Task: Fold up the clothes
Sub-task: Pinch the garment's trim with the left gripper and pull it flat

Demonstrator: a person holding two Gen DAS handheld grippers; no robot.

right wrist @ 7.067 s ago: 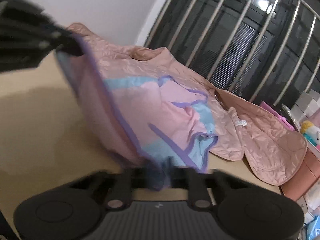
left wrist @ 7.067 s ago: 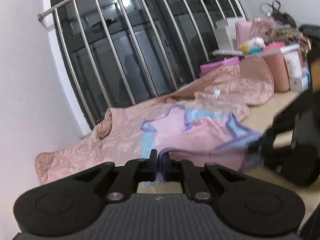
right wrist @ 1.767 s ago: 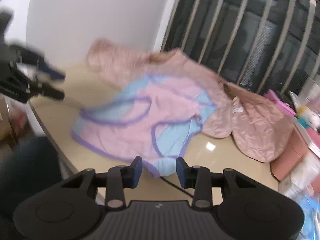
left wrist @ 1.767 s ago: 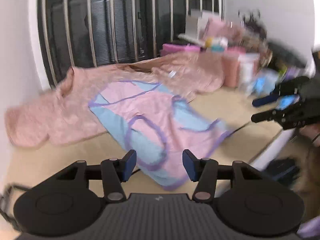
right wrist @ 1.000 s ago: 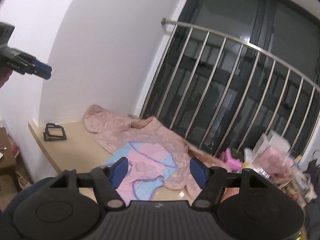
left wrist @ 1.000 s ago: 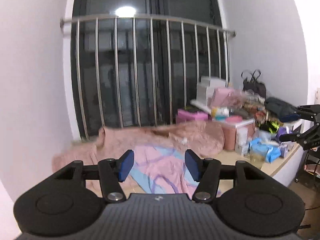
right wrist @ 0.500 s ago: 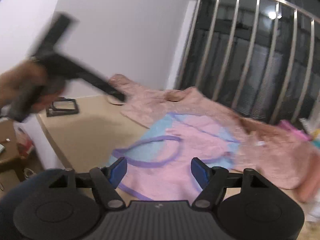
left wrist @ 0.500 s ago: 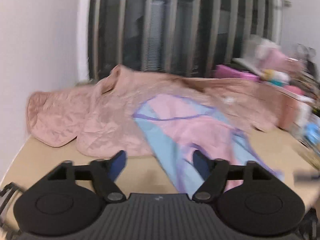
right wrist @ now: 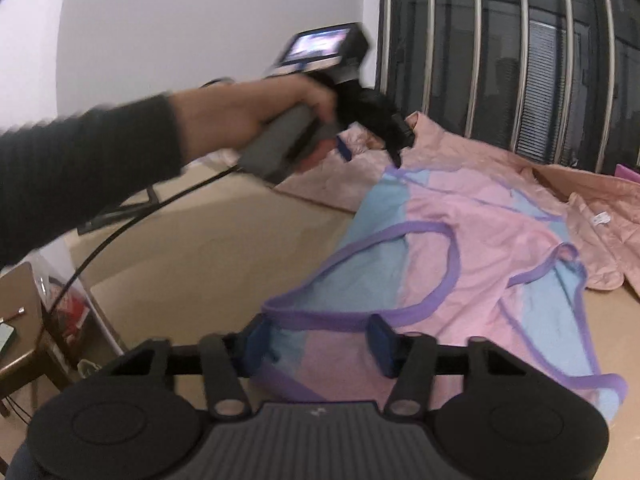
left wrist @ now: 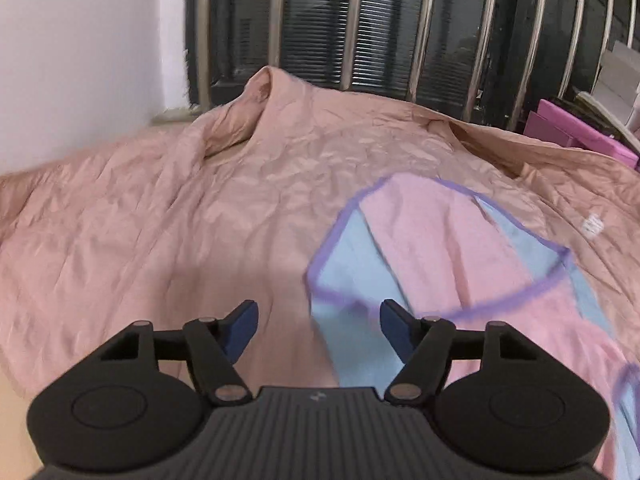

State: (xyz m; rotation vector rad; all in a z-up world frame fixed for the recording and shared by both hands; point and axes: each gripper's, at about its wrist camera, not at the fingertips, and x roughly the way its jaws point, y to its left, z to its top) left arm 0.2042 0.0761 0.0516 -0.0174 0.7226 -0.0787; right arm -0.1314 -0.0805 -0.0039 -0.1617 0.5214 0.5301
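A pink and light-blue garment with purple trim [right wrist: 460, 256] lies spread on the beige table [right wrist: 192, 256], its far end over a salmon quilted jacket [left wrist: 168, 216]. In the left wrist view the garment [left wrist: 432, 248] has its far corner just right of my left gripper [left wrist: 318, 326], which is open and empty above it. The left gripper also shows in the right wrist view [right wrist: 370, 152], held in a hand over the garment's far corner. My right gripper [right wrist: 318, 342] is open, hovering over the garment's near purple edge.
A barred dark window [left wrist: 400, 20] stands behind the table. A magenta box [left wrist: 580, 136] sits at the back right. A black cable [right wrist: 132, 224] trails over the table's left part, and the table's left edge [right wrist: 96, 280] drops to low furniture.
The left gripper has swung down and forward to the garment's far corner. The right gripper has come down closer to the garment's near edge. Both stay open.
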